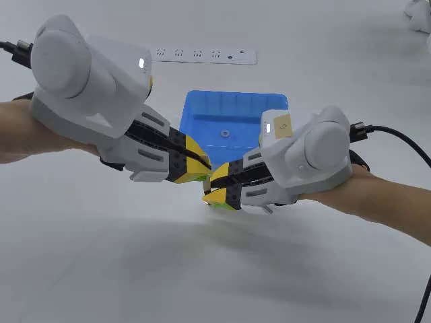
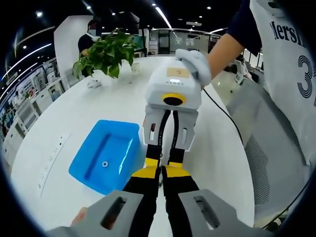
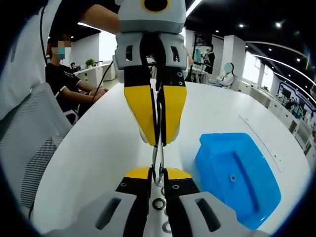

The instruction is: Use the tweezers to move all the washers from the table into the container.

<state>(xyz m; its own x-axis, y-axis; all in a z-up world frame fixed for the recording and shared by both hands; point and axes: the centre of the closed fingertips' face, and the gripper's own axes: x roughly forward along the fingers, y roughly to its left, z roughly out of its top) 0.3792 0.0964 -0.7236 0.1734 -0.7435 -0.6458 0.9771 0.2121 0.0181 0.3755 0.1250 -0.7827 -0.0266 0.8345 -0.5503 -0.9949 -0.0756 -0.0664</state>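
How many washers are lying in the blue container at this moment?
1. A single washer lies near the middle of the floor of the blue container. Both gripper views show that floor unobstructed, so no others seem hidden there.

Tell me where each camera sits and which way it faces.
Head view: on the headset, looking down and forward at the left gripper and right gripper tip to tip before the blue container; both forearms show.
Left gripper view: on the left gripper, looking along its jaws at the right gripper and the person's torso.
Right gripper view: on the right gripper, facing the left gripper, tweezers between, an arm behind.
Shared: all three show the blue container with one washer.
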